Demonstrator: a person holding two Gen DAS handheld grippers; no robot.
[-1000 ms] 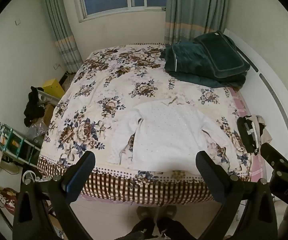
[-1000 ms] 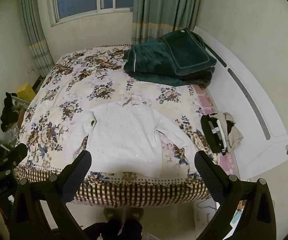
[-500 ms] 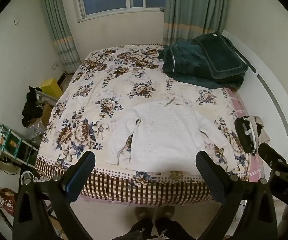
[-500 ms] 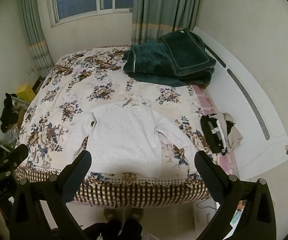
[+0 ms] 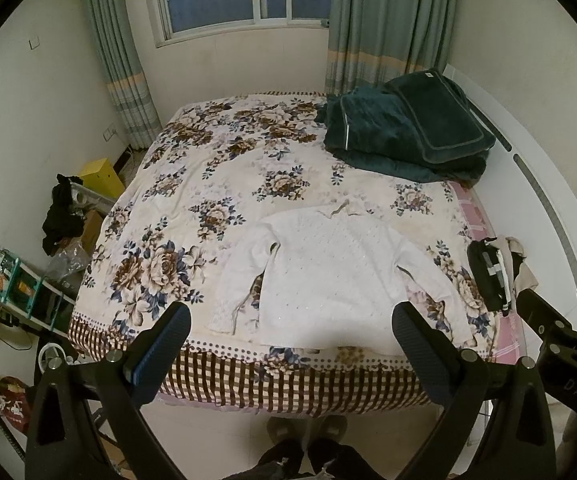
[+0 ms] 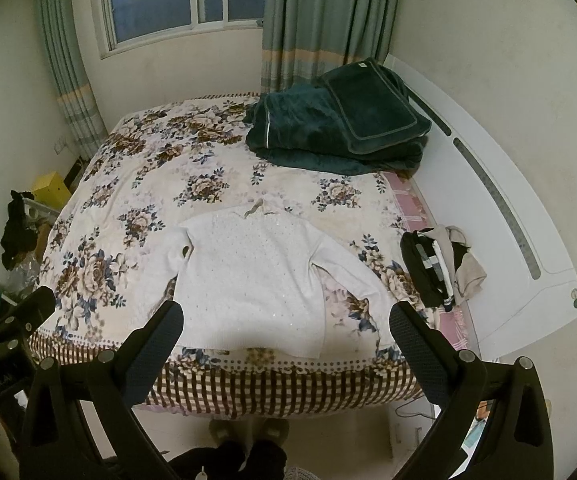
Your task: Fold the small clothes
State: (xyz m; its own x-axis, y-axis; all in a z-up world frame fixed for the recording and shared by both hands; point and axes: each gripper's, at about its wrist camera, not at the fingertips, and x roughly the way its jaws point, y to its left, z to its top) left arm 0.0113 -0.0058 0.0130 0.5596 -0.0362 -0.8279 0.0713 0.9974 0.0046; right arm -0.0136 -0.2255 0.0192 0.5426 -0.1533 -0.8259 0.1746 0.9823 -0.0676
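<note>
1. A small white sweater (image 5: 328,276) lies flat on the bed (image 5: 192,200), close to the near edge. Its neck points to the far edge and both sleeves are spread out to the sides.
2. The left gripper (image 5: 291,330) hangs above the near edge of the bed. Its two fingers are wide apart and hold nothing.
3. The right gripper (image 6: 286,326) hangs above the same edge. Its fingers are wide apart too, with nothing between them.
4. Neither gripper touches the sweater.
5. A little heap of black, white and tan clothes (image 6: 440,268) sits at the right edge of the bed, near the right sleeve.
6. A pile of dark green blankets (image 5: 400,128) sits at the far right corner of the bed.
7. On the floor to the left stands a yellow box (image 5: 102,176). What is in it cannot be seen.
8. The person's feet (image 5: 308,430) show on the floor, just before the near edge.
</note>
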